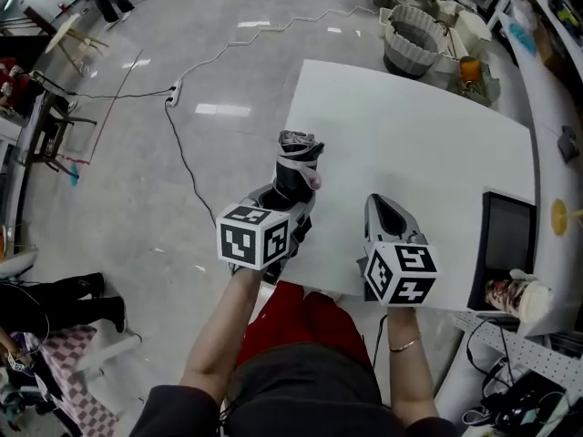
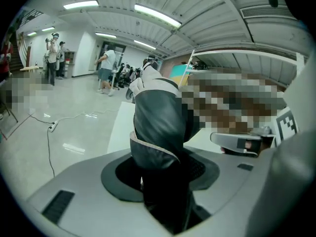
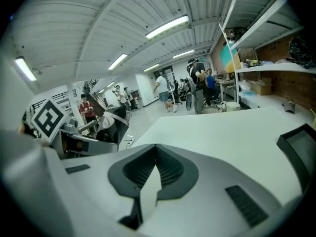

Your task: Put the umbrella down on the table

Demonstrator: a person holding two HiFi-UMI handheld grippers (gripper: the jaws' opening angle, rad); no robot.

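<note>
A folded black umbrella (image 1: 298, 164) with pale trim sticks up and forward from my left gripper (image 1: 290, 198), which is shut on its lower part, over the near left edge of the white table (image 1: 428, 144). In the left gripper view the umbrella (image 2: 158, 125) fills the space between the jaws of the left gripper (image 2: 165, 169) and leans out over the table. My right gripper (image 1: 383, 206) hangs over the table's near edge, just right of the left one. Its jaws meet at the tips in the right gripper view, right gripper (image 3: 154, 149), with nothing between them.
A dark screen (image 1: 506, 244) lies at the table's right edge, a cup (image 1: 517, 299) beside it. A woven basket (image 1: 412, 36) stands beyond the far corner. A cable and power strip (image 1: 172, 92) lie on the floor at left. People stand far off.
</note>
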